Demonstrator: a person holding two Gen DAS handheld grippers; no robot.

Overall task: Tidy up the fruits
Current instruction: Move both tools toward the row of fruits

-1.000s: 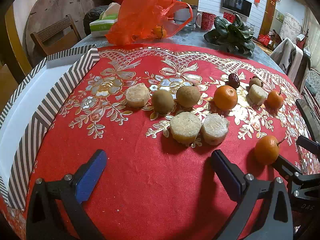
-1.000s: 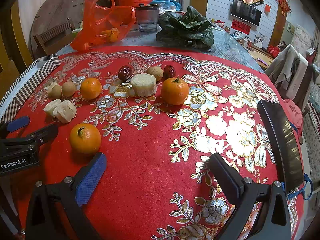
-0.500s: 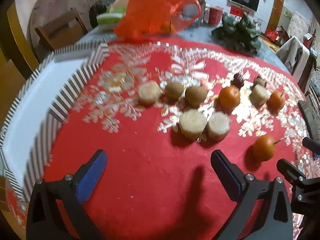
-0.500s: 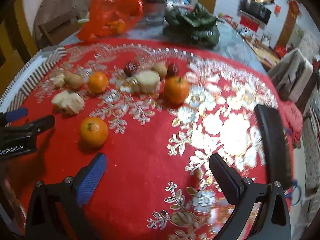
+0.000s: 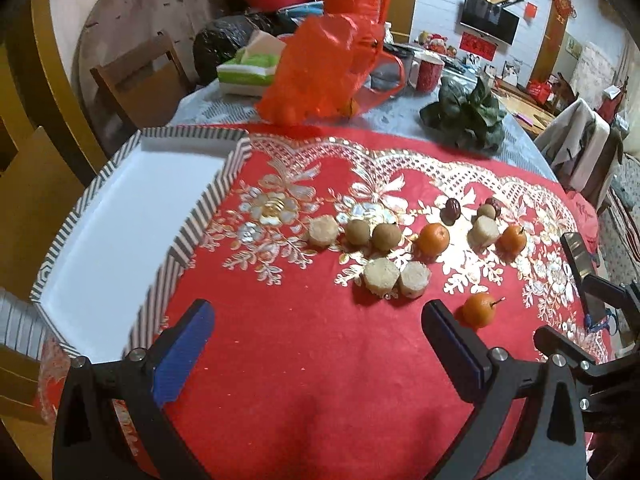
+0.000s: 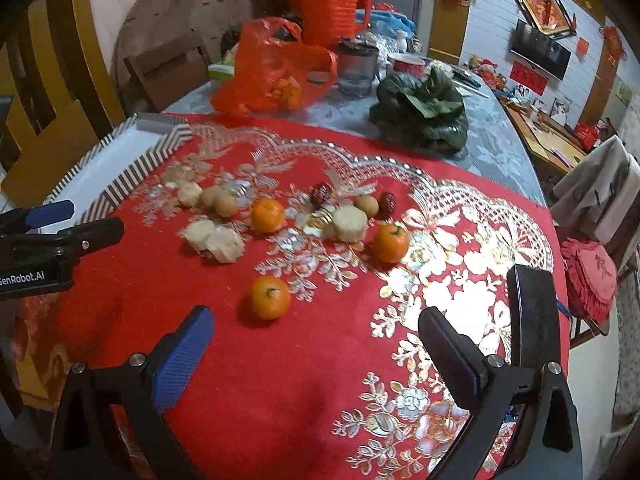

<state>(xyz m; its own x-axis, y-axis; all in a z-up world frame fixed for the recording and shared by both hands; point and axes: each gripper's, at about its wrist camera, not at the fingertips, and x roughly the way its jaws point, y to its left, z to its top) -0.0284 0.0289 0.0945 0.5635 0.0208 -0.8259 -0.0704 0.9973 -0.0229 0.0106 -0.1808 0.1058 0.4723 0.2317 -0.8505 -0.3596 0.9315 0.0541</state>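
Red embroidered surface (image 6: 304,360) carries loose fruit; both tongs (image 5: 316,344) (image 6: 316,344) gape empty; nearest tangerine (image 6: 270,297) judged light, soft-skinned, best pinched across its middle.

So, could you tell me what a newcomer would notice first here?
Probably the red cloth with gold flowers, and the fruit strewn across its middle: three oranges, the nearest just ahead of the open right tongs. Next, the striped-rim white tray at the cloth's left edge, holding no fruit.
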